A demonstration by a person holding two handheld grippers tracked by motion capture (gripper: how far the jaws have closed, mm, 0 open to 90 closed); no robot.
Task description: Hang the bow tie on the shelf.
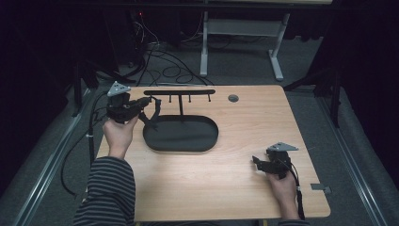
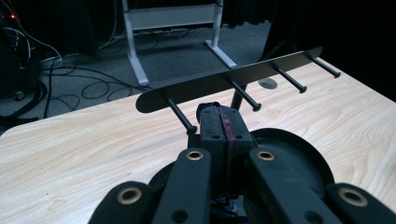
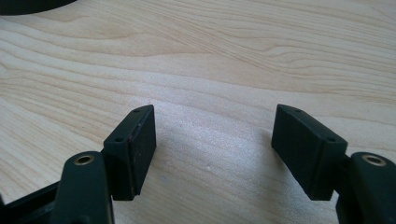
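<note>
Left gripper (image 2: 223, 122): jaws pressed together, possibly pinching something thin and dark, unclear; held at first peg of black peg stand (image 1: 181, 134). Right gripper (image 3: 214, 140): jaws wide apart, empty, over table (image 1: 244, 188). Risk: sideways nudge tips stand

A pale wooden table (image 1: 197, 188) carries a black rack: its oval base (image 1: 188, 136) lies near the far left corner, and a thin post rises from it to a flat bar (image 1: 179, 92) with four short pegs, running along the far edge. A round grey grommet (image 1: 233, 98) sits in the tabletop near the far edge. Beyond, on the grey carpet, lie tangled black cables (image 1: 164, 66) and a white desk frame (image 1: 240, 33)
</note>
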